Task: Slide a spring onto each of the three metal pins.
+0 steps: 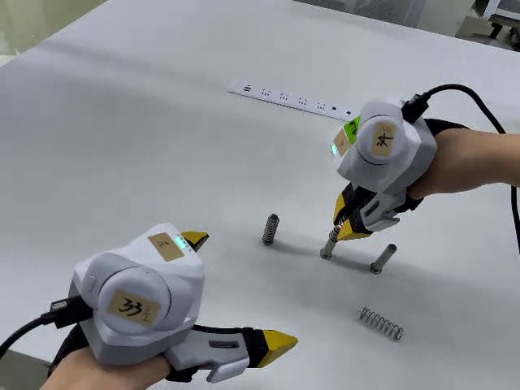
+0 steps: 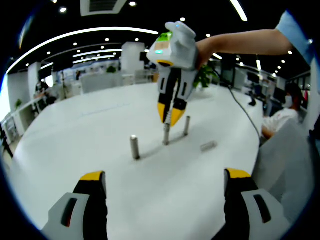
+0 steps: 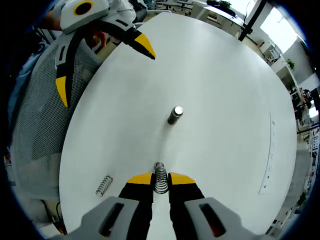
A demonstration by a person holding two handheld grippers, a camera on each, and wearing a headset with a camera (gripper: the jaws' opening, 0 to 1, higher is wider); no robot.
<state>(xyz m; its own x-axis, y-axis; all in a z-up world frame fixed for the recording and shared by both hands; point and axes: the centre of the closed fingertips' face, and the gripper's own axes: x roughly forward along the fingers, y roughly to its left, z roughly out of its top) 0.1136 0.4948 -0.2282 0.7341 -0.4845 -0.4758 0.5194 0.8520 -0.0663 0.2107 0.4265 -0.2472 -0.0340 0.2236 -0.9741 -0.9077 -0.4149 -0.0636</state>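
Three metal pins stand on the white table (image 1: 146, 146). The left pin (image 1: 270, 229) wears a spring and shows as well in the right gripper view (image 3: 174, 115). My right gripper (image 1: 347, 227) is shut on a spring (image 3: 160, 176) at the top of the middle pin (image 1: 327, 251). The right pin (image 1: 383, 258) is bare. A loose spring (image 1: 381, 322) lies flat in front of it, also seen as the loose spring (image 3: 104, 185). My left gripper (image 1: 238, 292) hovers open at the near left, empty, its jaws wide apart (image 2: 165, 175), facing the pins (image 2: 166, 134).
A white power strip (image 1: 292, 99) lies across the table behind the pins. The right gripper's black cable (image 1: 475, 101) loops over the table's right side. A mesh chair back (image 3: 35, 125) stands by the table's near edge.
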